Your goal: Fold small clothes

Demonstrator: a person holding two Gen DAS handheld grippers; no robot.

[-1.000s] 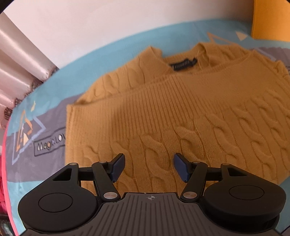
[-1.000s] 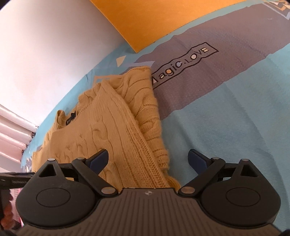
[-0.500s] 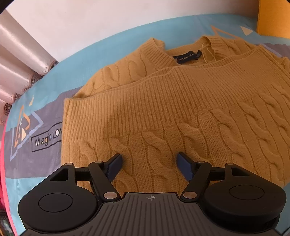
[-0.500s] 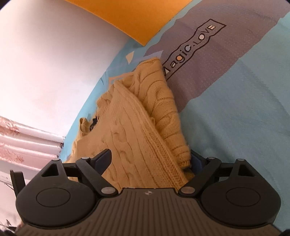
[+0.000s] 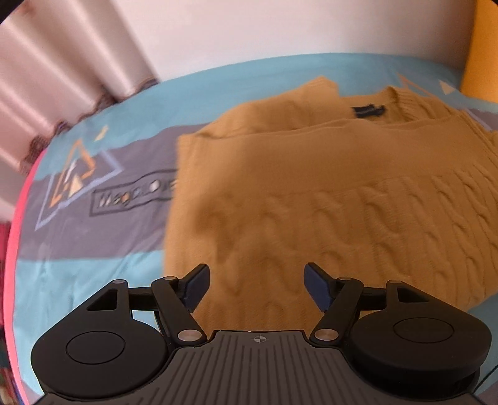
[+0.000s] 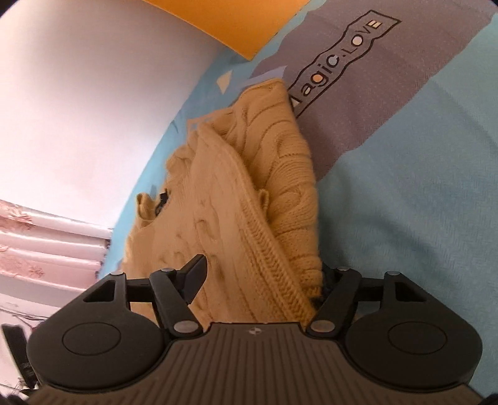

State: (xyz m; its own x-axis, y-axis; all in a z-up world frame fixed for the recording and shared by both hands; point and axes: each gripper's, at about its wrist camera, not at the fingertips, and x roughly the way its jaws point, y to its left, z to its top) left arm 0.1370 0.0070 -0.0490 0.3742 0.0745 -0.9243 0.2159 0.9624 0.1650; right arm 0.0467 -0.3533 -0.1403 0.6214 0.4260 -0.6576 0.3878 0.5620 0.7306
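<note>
Two claws over one wide bed sheet (image 5: 87,268), turquoise with grey bands, printed triangles and a boxed "Magic.LOVE" logo (image 6: 339,59). On it lies the mustard-yellow cable-knit sweater (image 5: 326,193), folded over on itself, ribbed hem band across the upper layer, collar at the far side with a small dark neck label (image 5: 367,110). Behind the bed a pale wall (image 5: 264,34); pink pleated curtain (image 5: 62,78) off to the left in my left view; an orange panel (image 6: 236,21) stands against the wall at the head of the sheet. My left gripper (image 5: 257,288) hangs over the near edge of the sweater, blue-padded fingers spread wide, knit showing between them, nothing pinched; that view is blurred, so I cannot tell whether the tips touch the fabric. My right gripper (image 6: 261,280) sits at the sweater's right edge, jaws wide apart, with the stacked layers bunched between them. Its left finger (image 6: 194,275) lies over the top layer; the other one is mostly hidden behind the knit edge. Not clamped; the fabric fills the gap loosely.
</note>
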